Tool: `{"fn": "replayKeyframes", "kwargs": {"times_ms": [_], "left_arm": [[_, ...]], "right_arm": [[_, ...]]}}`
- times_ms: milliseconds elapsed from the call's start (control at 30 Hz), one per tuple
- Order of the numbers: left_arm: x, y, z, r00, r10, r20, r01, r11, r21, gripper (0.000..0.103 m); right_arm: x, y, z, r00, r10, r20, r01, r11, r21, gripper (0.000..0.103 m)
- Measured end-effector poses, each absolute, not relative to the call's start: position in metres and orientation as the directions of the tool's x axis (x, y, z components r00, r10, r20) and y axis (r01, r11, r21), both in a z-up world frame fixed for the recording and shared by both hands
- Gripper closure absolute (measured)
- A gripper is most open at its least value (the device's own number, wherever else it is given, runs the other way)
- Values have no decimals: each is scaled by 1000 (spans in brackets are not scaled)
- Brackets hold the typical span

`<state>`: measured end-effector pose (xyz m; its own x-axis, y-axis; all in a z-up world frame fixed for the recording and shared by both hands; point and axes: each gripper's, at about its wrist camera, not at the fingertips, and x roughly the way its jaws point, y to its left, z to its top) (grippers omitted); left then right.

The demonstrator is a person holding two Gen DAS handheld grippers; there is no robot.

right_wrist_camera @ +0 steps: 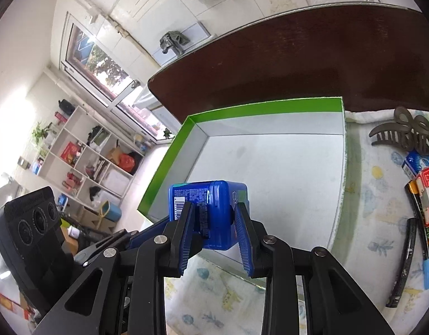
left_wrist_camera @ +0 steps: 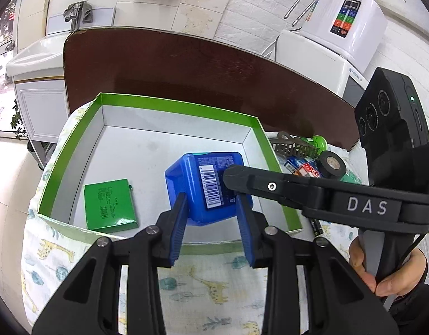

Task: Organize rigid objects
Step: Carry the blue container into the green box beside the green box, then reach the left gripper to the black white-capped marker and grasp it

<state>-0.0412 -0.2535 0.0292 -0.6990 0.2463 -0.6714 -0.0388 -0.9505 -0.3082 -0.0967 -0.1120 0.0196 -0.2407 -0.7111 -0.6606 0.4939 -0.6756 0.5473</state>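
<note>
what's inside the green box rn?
A flat green packet lies on the green box floor, near its left wall. The blue container, gripped by both claws, hangs over the inside; the floor beneath it is hidden. The remaining visible floor is bare.

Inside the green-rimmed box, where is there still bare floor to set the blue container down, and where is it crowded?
The green-rimmed box has bare white floor across its far half and right side, bordered by the back wall and right wall. Only the flat green packet occupies the near-left corner. The blue container is gripped by both grippers above the near middle. The cloth right of the box is crowded: hair claw, tape roll, cartons, pens.
</note>
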Motion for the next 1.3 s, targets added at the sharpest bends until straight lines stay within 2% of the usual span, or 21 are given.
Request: {"fn": "replayKeyframes", "kwargs": {"times_ms": [467,633,700,867,1000,1300], "left_arm": [[-38,-274,12,-661,191,-725,22,-961,-274,72],[-43,-268,11,-650,168,-741,18,-972,-236,63],[-44,-267,11,-647,168,-744,16,-972,-233,56],[-43,-261,16,-645,155,-749,25,-975,-222,55],[-41,-248,29,-666,142,-732,16,-979,-204,55],[-43,-191,52,-685,197,-702,-62,-975,-213,55]], "right_arm": [[-99,-157,-11,-152,-690,-707,491,-674,553,70],[-102,-152,-13,-156,-678,-718,472,-690,549,70],[-102,-148,-12,-157,-682,-714,468,-688,555,70],[-99,-138,-7,-156,-693,-704,470,-679,564,70],[-96,-121,3,-196,-691,-696,479,-687,547,70],[-95,-43,31,-318,-679,-662,450,-722,525,70]]}}
